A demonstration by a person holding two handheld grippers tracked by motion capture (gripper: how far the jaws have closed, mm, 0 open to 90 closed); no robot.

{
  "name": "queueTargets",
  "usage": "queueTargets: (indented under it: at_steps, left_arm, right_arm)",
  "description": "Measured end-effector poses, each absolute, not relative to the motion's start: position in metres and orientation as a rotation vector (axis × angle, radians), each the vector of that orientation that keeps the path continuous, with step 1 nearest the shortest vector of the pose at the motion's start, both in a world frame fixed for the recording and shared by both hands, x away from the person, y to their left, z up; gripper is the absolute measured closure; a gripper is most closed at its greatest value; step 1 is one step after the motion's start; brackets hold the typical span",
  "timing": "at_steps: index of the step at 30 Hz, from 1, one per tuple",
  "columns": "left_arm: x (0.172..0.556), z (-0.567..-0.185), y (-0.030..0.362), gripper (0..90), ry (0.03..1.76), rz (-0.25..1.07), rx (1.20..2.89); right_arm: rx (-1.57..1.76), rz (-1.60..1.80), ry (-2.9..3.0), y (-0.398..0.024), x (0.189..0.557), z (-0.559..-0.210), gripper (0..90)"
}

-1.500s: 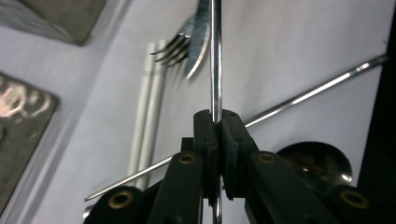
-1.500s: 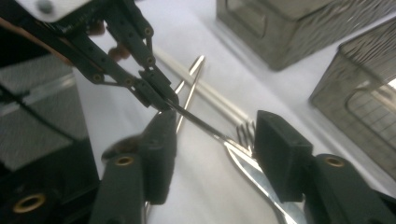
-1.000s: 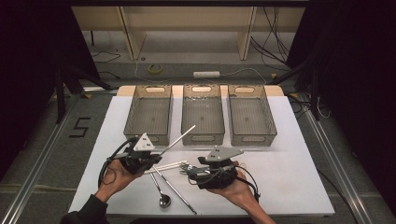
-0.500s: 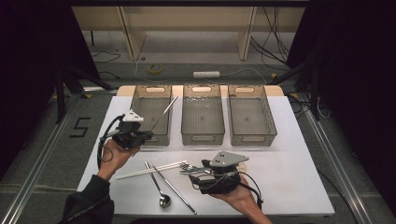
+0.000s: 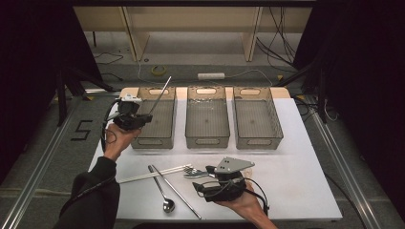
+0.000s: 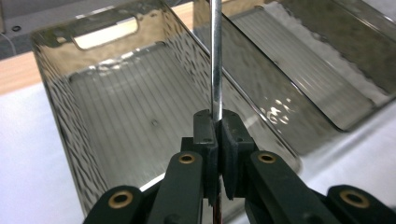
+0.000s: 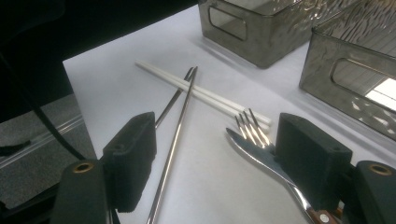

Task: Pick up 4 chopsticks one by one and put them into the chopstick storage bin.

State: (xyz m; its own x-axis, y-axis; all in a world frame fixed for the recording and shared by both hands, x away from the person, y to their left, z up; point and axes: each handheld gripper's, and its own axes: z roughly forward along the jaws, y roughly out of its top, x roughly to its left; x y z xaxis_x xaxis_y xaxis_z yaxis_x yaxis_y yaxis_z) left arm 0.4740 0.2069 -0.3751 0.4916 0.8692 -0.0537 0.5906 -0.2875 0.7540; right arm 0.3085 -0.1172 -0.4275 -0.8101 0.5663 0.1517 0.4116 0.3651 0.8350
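Right gripper near table's front edge, jaws spread wide, just been opening; fork lies between them, pads not pressing it. At its 9 o'clock: white chopsticks, spoon. Farther, 11 o'clock: left gripper clamps metal chopstick over left bin.
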Motion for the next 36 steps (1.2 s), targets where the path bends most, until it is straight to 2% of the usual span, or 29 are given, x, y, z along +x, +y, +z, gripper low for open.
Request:
queueTargets:
  at_steps: [11,27,34,36]
  left_arm:
    - [0.505,-0.386,0.205,85.5,1.236,0.549,2.080]
    - [0.516,-0.407,0.207,84.0,1.327,0.525,2.098]
    - [0.508,-0.404,0.205,56.7,1.348,0.519,2.082]
    - [0.502,-0.399,0.205,52.9,1.343,0.491,2.053]
  right_arm:
    - [0.875,1.426,2.479,-0.117,0.309,-0.429,30.0]
    - [0.862,1.419,2.498,-0.114,0.307,-0.430,30.0]
    - [0.865,1.416,2.499,-0.114,0.308,-0.430,30.1]
    - [0.879,1.403,2.507,-0.113,0.308,-0.430,30.1]
